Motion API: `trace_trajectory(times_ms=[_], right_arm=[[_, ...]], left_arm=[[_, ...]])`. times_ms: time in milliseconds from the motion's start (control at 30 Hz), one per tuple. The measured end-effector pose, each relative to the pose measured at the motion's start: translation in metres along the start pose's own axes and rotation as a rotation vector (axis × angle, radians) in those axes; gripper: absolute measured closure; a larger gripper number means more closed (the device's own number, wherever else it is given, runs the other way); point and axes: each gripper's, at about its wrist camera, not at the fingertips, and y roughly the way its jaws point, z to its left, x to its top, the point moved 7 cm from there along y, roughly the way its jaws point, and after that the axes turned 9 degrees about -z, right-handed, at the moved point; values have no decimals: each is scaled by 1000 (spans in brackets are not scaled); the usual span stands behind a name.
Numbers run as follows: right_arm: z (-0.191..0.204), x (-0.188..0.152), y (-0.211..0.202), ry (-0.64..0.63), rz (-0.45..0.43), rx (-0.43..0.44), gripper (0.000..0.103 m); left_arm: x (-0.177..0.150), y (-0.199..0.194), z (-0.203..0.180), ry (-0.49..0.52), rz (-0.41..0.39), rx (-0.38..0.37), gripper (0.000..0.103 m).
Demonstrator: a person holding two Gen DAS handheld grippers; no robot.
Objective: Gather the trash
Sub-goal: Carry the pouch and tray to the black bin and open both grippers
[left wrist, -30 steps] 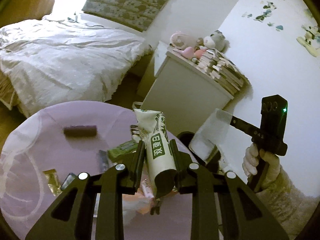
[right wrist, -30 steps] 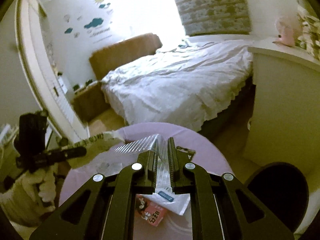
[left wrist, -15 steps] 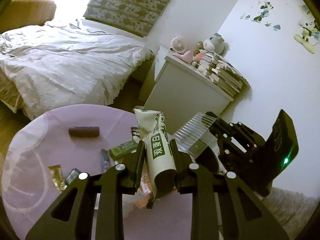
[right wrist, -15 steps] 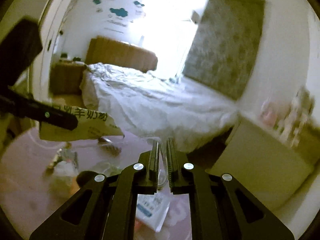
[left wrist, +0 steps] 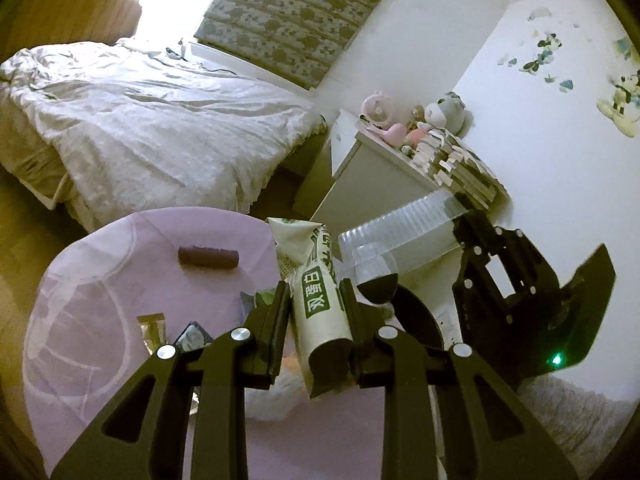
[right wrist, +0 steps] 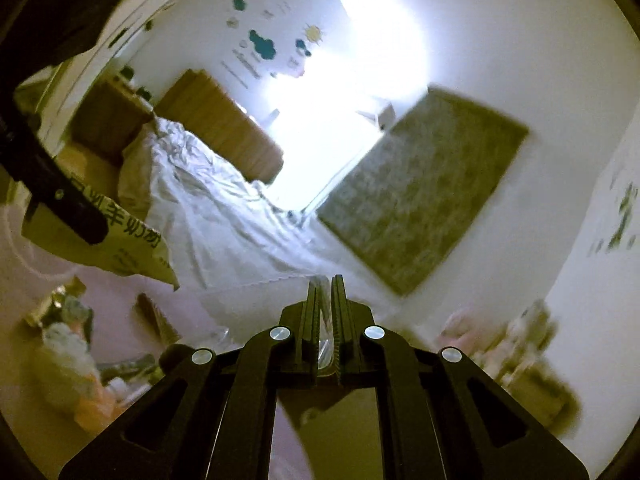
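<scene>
Right tongs (left wrist: 460, 216) rolled, clamping clear tray (left wrist: 400, 232), left tongs (left wrist: 314, 300) gripping milk carton (left wrist: 316, 280) above table edge (left wrist: 224, 212)

From the right wrist, the right gripper (right wrist: 325, 288) pinches a clear plastic cup (right wrist: 256, 300), its body reaching toward nine o'clock. At ten o'clock the left gripper's black finger (right wrist: 60, 200) grips a printed milk carton (right wrist: 116, 240). Blurred wrappers (right wrist: 68, 332) litter the pink table (right wrist: 192, 312) at eight o'clock; a rumpled bed (right wrist: 216, 208) lies beyond.
</scene>
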Motion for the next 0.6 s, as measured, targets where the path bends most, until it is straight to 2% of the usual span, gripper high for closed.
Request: trace_trajectory(times_ms=[167, 300, 600], right_arm=[[10, 11, 3, -116, -46, -49, 97], [5, 15, 9, -98, -41, -46, 98], [-45, 1, 22, 192, 82, 13, 97]], left_arm=[[-1, -6, 7, -4, -7, -5, 77], [0, -9, 9, -14, -13, -6, 77], [-2, -8, 5, -12, -9, -15, 77]])
